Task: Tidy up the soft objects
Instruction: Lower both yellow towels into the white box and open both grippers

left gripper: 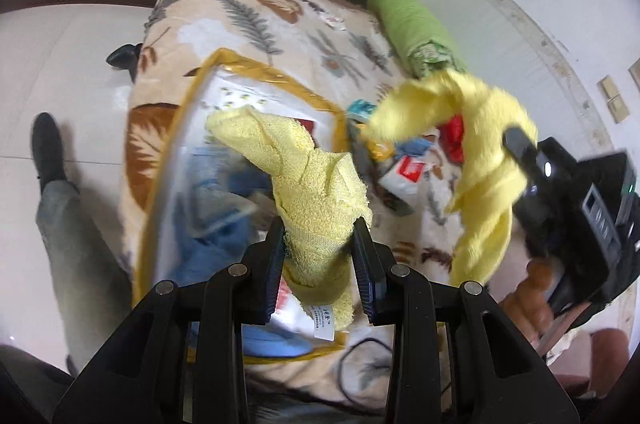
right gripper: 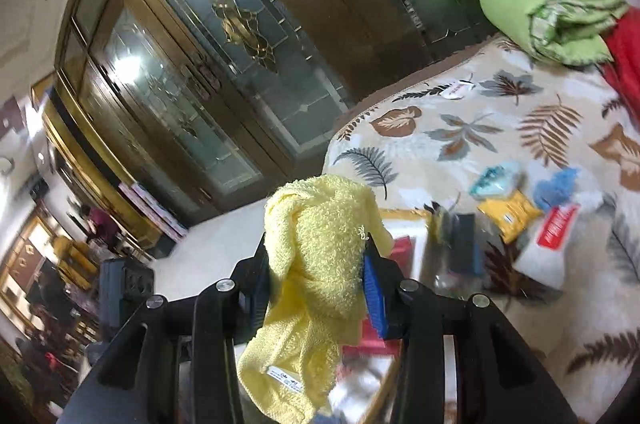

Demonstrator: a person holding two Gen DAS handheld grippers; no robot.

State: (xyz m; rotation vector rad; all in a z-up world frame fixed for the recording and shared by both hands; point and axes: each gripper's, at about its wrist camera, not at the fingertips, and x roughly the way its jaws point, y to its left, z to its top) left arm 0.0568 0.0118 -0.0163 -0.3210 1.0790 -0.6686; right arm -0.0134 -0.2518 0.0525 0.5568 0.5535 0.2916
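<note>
Nubby yellow terry-cloth towel [left gripper: 316, 200], clear glossy plastic storage bag [left gripper: 192, 160], plush leaf-print blanket [right gripper: 500, 128], glossy floor [left gripper: 60, 72]

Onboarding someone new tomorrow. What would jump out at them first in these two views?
Yellow towels: the left gripper is shut on one yellow towel above a clear zip bag with gold trim, and the right gripper is shut on another yellow towel. Next, the leaf-print blanket strewn with small packets, and a rolled green quilt at its far end.

Two yellow towels [left gripper: 316, 184] [left gripper: 484, 144], one clear storage bag [left gripper: 192, 160], one green rolled blanket [left gripper: 412, 24], one leaf-print bedspread [left gripper: 256, 8].
</note>
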